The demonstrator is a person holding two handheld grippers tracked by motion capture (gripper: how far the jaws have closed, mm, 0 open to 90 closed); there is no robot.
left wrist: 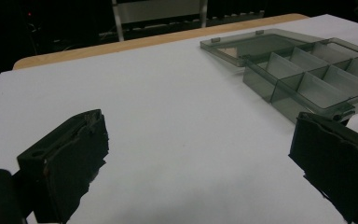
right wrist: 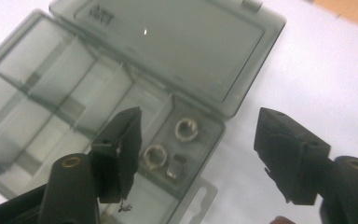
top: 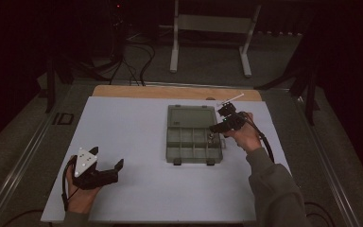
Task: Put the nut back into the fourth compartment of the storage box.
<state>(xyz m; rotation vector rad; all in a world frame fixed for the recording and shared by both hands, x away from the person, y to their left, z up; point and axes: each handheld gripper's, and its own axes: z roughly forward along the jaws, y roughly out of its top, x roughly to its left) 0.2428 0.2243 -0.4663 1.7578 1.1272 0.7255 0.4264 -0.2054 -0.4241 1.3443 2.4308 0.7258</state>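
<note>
The right tool (right wrist: 196, 154) hangs spread, empty, over two metal rings (right wrist: 154, 156) in the translucent grey compartment box (top: 192, 137). The left tool (top: 106, 172) rests spread on the white surface (top: 132, 142).

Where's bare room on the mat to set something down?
The white mat is bare between the left gripper and the compartment box, and along its near edge. It is crowded at the box's right end, where the right gripper hangs open over two metal rings.

The left half of the white mat (top: 127, 137) is left bare up to its far edge, offering open passage. The right half is blocked by the compartment box (top: 194, 142) and its flat-lying lid (top: 191, 116).
</note>
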